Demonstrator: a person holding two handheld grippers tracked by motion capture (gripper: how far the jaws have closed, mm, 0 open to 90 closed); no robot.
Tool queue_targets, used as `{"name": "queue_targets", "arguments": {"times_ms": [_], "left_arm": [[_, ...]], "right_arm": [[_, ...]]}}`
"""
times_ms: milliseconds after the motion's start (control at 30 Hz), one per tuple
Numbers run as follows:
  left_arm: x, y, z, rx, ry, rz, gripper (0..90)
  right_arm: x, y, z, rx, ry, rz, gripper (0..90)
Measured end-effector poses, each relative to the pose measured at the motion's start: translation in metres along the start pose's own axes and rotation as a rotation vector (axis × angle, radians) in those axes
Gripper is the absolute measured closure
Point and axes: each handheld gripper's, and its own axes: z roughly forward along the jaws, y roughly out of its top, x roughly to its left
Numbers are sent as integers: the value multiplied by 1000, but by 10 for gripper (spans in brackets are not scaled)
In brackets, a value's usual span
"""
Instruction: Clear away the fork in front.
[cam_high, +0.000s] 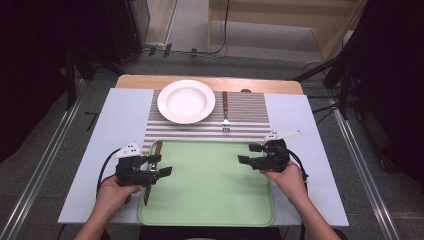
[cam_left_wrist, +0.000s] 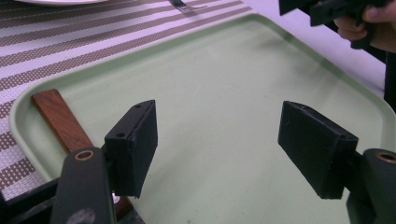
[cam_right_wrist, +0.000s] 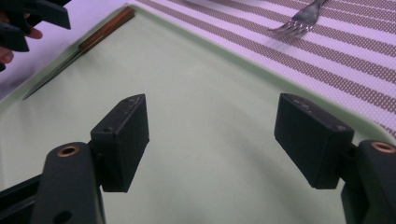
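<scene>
A green tray (cam_high: 210, 200) lies at the table's near edge. Along its left rim lies a knife (cam_high: 158, 148) with a wooden handle, blade pointing toward the person. My left gripper (cam_high: 161, 165) hovers open over that knife's middle, nothing between its jaws. In the left gripper view the handle (cam_left_wrist: 58, 119) sits just left of the left gripper (cam_left_wrist: 219, 149). My right gripper (cam_high: 250, 153) is open above the tray's upper right part, also empty (cam_right_wrist: 212, 140). The right gripper view shows the knife (cam_right_wrist: 105, 30) far across the tray (cam_right_wrist: 196, 93).
Beyond the tray, a striped placemat (cam_high: 250, 107) carries a white plate (cam_high: 186, 101) and a fork (cam_high: 225, 112) with a wooden handle, tines toward the tray. Pale sheets (cam_high: 120, 120) cover the table at both sides. The fork (cam_right_wrist: 299, 21) lies past the tray rim.
</scene>
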Motion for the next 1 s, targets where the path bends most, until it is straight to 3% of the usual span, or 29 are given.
{"name": "queue_targets", "arguments": {"times_ms": [133, 300, 433, 633, 800, 1000], "left_arm": [[1, 2, -1, 15, -17, -2, 283], [1, 4, -2, 39, 1, 45, 279], [3, 4, -2, 54, -30, 37, 241], [3, 5, -2, 65, -26, 35, 241], [6, 5, -3, 65, -50, 4, 242], [8, 4, -3, 82, -52, 4, 247]], "right_arm": [[-2, 8, 6, -1, 11, 10, 253], [-4, 16, 10, -3, 25, 2, 256], [-7, 23, 13, -8, 22, 12, 309], [-12, 32, 16, 6, 25, 23, 314], [-18, 38, 18, -3, 19, 35, 314], [-21, 41, 20, -17, 19, 54, 320]]}}
